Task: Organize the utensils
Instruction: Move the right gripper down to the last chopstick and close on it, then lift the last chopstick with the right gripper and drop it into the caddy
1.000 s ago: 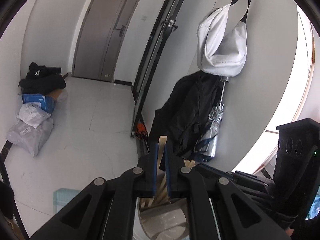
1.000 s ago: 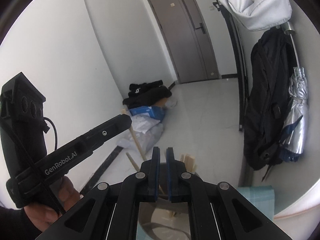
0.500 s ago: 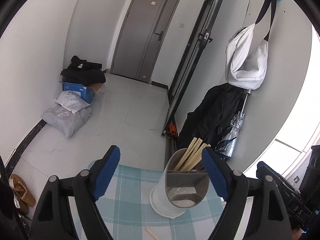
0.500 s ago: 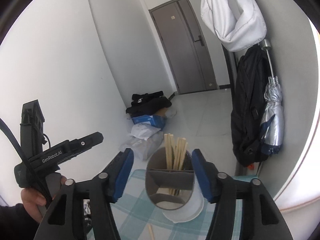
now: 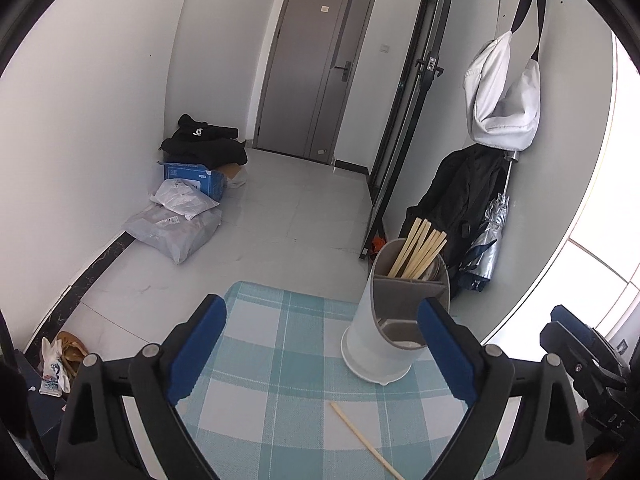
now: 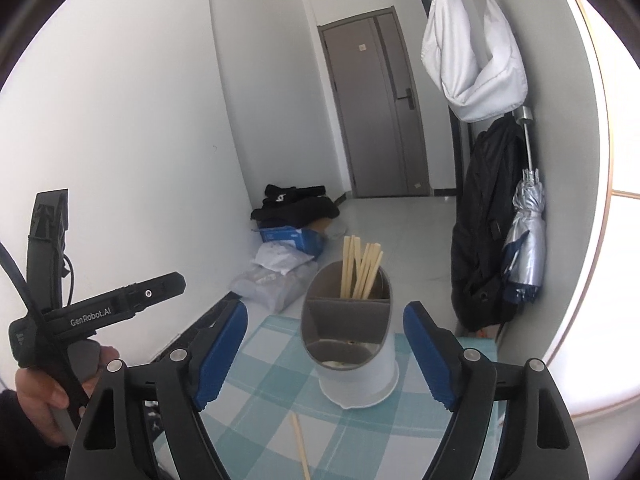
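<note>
Both claws, pinched together over the holder a second ago, have drawn back and are opening, nothing between the pads. Left gripper [image 5: 322, 346] and right gripper [image 6: 325, 354] face the white utensil holder [image 6: 358, 364] on the checked cloth [image 5: 256, 344], chopsticks [image 6: 360, 270] upright in its back compartment. One loose chopstick [image 5: 362, 438] lies on the cloth just before the holder. Judged step: fetching that last stick; next, lower one claw and straddle it

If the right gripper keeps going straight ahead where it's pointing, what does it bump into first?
Probably the white utensil holder with chopsticks in it, standing straight ahead of the right gripper, whose opening jaws are empty.
</note>
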### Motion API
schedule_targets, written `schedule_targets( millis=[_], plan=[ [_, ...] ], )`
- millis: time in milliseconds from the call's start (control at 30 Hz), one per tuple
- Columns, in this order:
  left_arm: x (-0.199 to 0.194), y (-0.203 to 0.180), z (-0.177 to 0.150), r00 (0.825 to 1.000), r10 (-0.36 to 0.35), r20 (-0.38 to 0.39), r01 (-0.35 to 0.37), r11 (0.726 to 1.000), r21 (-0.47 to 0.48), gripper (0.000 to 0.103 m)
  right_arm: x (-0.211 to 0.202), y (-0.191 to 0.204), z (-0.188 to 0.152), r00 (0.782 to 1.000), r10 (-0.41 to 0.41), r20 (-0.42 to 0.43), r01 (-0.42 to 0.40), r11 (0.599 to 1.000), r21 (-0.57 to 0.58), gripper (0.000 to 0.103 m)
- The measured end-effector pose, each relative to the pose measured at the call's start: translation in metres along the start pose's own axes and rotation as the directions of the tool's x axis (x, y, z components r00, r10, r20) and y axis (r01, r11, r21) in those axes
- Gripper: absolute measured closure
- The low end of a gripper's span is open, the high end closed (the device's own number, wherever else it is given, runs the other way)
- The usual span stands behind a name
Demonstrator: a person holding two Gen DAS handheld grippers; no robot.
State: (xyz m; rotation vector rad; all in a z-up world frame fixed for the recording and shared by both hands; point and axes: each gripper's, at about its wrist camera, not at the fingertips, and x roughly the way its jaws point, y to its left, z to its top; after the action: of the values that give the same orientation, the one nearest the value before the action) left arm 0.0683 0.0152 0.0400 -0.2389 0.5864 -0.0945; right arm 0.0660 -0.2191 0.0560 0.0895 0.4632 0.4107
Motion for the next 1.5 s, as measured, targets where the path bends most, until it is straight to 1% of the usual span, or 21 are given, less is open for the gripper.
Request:
schedule_targets(
  millis=[33,233,333,433,500,600,700,767,800,833,867,933,1033,1100,1233,1267,1300,1400,1433,1467,1500],
  plan=[
    [0.001,0.001,-0.005,1.0,0.002,-0.006,-0.002,1.0,0.0,0.008,0.0,0.002,-0.004,1.0,-0.004,-0.004,0.004,1.0,-0.005,0.016],
    [0.008,0.011,-0.031,0.997,-0.004,-0.076,0.003,1.0,-0.015,0.008,0.011,0.008,-0.038,0.996,-0.012,-0.084,0.01,1.0,-0.021,0.015],
    [0.014,0.016,-0.044,0.991,-0.012,-0.13,0.01,1.0,-0.017,0.008,0.021,0.006,-0.053,0.989,-0.009,-0.149,0.008,1.0,-0.006,0.015],
    [0.022,0.021,-0.057,0.982,-0.007,-0.186,0.005,1.0,-0.015,0.008,0.032,0.005,-0.07,0.976,-0.03,-0.214,0.026,0.999,-0.018,0.016],
    [0.025,0.024,-0.063,0.977,-0.008,-0.213,0.007,1.0,-0.007,0.008,0.043,0.004,-0.084,0.961,-0.035,-0.274,0.028,0.999,-0.029,0.016],
    [0.031,0.035,-0.066,0.962,-0.047,-0.27,0.035,0.998,-0.047,0.008,0.062,0.0,-0.103,0.926,-0.031,-0.377,0.023,0.999,-0.024,0.016],
    [0.032,0.043,-0.064,0.96,-0.043,-0.277,0.025,0.997,-0.07,0.008,0.08,0.002,-0.116,0.892,-0.02,-0.451,0.007,1.0,-0.03,0.019],
    [0.035,0.049,-0.062,0.956,-0.051,-0.288,0.025,0.995,-0.095,0.008,0.094,0.009,-0.121,0.872,-0.015,-0.49,-0.023,0.997,-0.072,0.027],
    [0.038,0.052,-0.061,0.954,-0.055,-0.293,0.023,0.994,-0.111,0.008,0.101,0.014,-0.123,0.86,-0.022,-0.509,-0.033,0.995,-0.099,0.027],
    [0.041,0.055,-0.06,0.952,-0.056,-0.301,0.018,0.992,-0.127,0.008,0.108,0.018,-0.125,0.851,-0.024,-0.525,-0.045,0.992,-0.119,0.033],
    [0.043,0.059,-0.059,0.95,-0.055,-0.306,0.012,0.99,-0.142,0.008,0.116,0.023,-0.126,0.842,-0.018,-0.54,-0.065,0.989,-0.134,0.043],
    [0.046,0.066,-0.058,0.948,-0.051,-0.314,-0.001,0.986,-0.164,0.008,0.132,0.032,-0.128,0.822,-0.019,-0.569,-0.089,0.983,-0.161,0.049],
    [0.047,0.08,-0.056,0.947,-0.059,-0.317,-0.013,0.975,-0.221,0.008,0.151,0.044,-0.129,0.808,-0.008,-0.589,-0.122,0.976,-0.18,0.057],
    [0.044,0.09,-0.053,0.95,-0.066,-0.305,-0.019,0.963,-0.268,0.008,0.163,0.051,-0.131,0.792,-0.016,-0.611,-0.131,0.972,-0.195,0.06],
    [0.04,0.098,-0.045,0.961,-0.039,-0.275,-0.039,0.961,-0.272,0.008,0.18,0.061,-0.136,0.758,-0.034,-0.651,-0.149,0.963,-0.224,0.074],
    [0.039,0.1,-0.044,0.963,-0.03,-0.269,-0.047,0.96,-0.277,0.008,0.183,0.06,-0.136,0.755,-0.041,-0.655,-0.14,0.965,-0.222,0.079],
    [0.039,0.101,-0.043,0.963,-0.028,-0.267,-0.05,0.959,-0.281,0.008,0.184,0.06,-0.135,0.758,-0.048,-0.65,-0.127,0.967,-0.219,0.081],
    [0.046,0.103,-0.043,0.958,-0.041,-0.284,-0.045,0.955,-0.292,0.008,0.189,0.059,-0.13,0.751,-0.057,-0.658,-0.108,0.972,-0.208,0.083],
    [0.047,0.103,-0.043,0.957,-0.042,-0.288,-0.044,0.957,-0.287,0.008,0.189,0.061,-0.13,0.751,-0.072,-0.656,-0.103,0.969,-0.225,0.087],
    [0.047,0.101,-0.044,0.956,-0.039,-0.289,-0.045,0.959,-0.278,0.008,0.189,0.063,-0.13,0.751,-0.083,-0.655,-0.107,0.964,-0.244,0.096],
    [0.048,0.1,-0.044,0.956,-0.039,-0.29,-0.043,0.961,-0.272,0.008,0.187,0.065,-0.131,0.751,-0.088,-0.655,-0.113,0.959,-0.259,0.097]
  ],
)
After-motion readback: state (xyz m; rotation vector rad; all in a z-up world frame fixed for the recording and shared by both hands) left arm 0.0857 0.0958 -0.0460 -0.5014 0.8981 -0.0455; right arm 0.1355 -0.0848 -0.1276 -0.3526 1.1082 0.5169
